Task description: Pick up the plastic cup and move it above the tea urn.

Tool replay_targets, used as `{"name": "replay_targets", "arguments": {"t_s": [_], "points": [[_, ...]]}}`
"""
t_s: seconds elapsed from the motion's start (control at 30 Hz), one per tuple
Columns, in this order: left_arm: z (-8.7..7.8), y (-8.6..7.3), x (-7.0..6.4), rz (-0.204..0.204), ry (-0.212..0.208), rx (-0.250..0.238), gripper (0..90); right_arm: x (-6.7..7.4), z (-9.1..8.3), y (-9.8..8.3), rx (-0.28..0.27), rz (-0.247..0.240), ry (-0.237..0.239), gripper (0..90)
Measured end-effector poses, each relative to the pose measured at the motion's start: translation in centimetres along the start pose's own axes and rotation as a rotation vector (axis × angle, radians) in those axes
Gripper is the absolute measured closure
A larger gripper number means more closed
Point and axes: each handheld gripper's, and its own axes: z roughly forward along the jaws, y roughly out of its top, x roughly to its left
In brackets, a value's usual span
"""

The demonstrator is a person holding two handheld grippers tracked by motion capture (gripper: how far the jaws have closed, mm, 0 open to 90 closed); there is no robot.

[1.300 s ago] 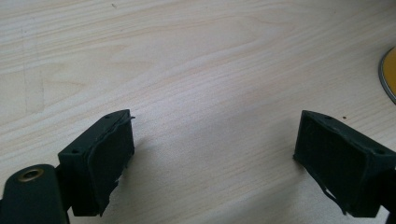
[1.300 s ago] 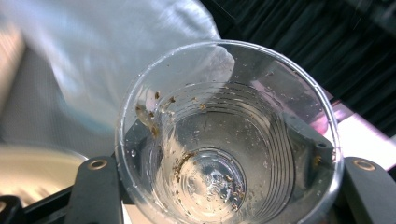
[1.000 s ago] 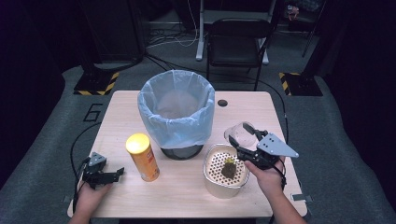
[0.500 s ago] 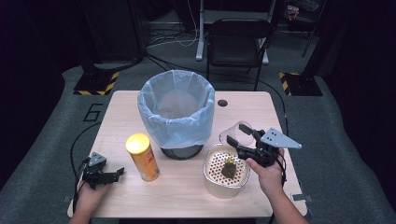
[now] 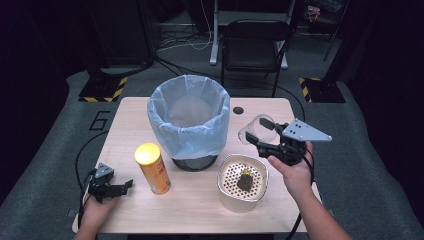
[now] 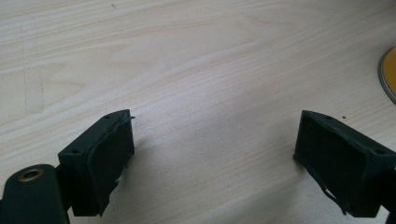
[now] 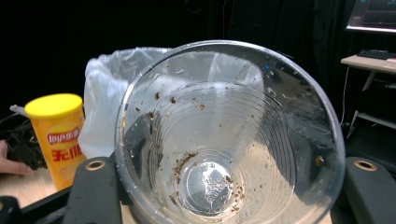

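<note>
Seen from the high view: a pale wooden bench (image 5: pixel 200 200) carrying a bin lined with a pale blue bag (image 5: pixel 189 120) at its middle, rim wide open. Just left of and in front of the bin, a yellow-lidded orange crisp can (image 5: pixel 151 168), upright. To the right of the can and in front of the bin, a cream rounded-square container (image 5: pixel 242 182) with a perforated insert, a small dark lump with a yellow-green top (image 5: pixel 245 179) lying on that insert. Right tongs (image 5: pixel 260 137) held above the bench just right of the bin, beyond the container's far right corner, clamped on a clear plastic cup (image 5: pixel 255 131) that lies tipped on its side. In the right gripper view, looking straight into the cup (image 7: pixel 224 140): mouth toward the camera, brown specks clinging to the inner wall and base, one black jaw pressed against each side of it; behind it the bagged bin (image 7: pixel 109 88) and the crisp can (image 7: pixel 58 130). Left tongs (image 5: pixel 112 189) resting low at the near left corner of the bench, well apart from the can, pointing right. In the left gripper view, jaws spread wide with bare wood (image 6: pixel 196 84) between them and nothing held, a sliver of the can's yellow edge (image 6: pixel 388 74) at the far right. Beyond the bench, a dark chair (image 5: pixel 255 42) on grey floor.
</note>
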Motion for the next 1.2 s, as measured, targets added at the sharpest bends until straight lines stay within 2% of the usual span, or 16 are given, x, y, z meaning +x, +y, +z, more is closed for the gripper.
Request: {"name": "replay_targets", "arguments": {"t_s": [0.1,0.13,0.3,0.37,0.63,0.93,1.07,1.2], "points": [[0.0,0.0,0.0,-0.001,0.000,-0.003,11.7,0.0,0.1,1.4,-0.003,-0.019,0.004,34.6],[-0.1,0.0,0.0,0.003,-0.007,0.013,11.7,0.0,0.2,2.2,0.002,-0.029,0.008,34.6],[-0.1,0.0,0.0,0.003,-0.007,0.012,11.7,-0.1,0.6,3.6,0.007,-0.055,0.009,34.6],[0.0,0.0,0.0,0.000,0.000,-0.004,11.7,-0.3,1.0,4.4,0.006,-0.051,0.001,34.7],[0.0,0.0,-0.1,-0.008,-0.006,0.003,11.7,-0.6,2.5,6.8,0.009,-0.052,0.004,34.5],[0.0,0.0,-0.1,-0.006,-0.005,0.000,11.7,-0.6,4.5,8.2,0.020,-0.066,-0.001,34.4],[0.0,0.0,-0.1,-0.009,-0.006,0.003,11.7,-0.7,6.1,8.8,0.008,-0.040,0.012,34.2],[0.0,0.0,-0.1,-0.005,-0.004,-0.002,11.6,-0.5,7.0,9.3,0.012,-0.050,0.012,34.2]]}}
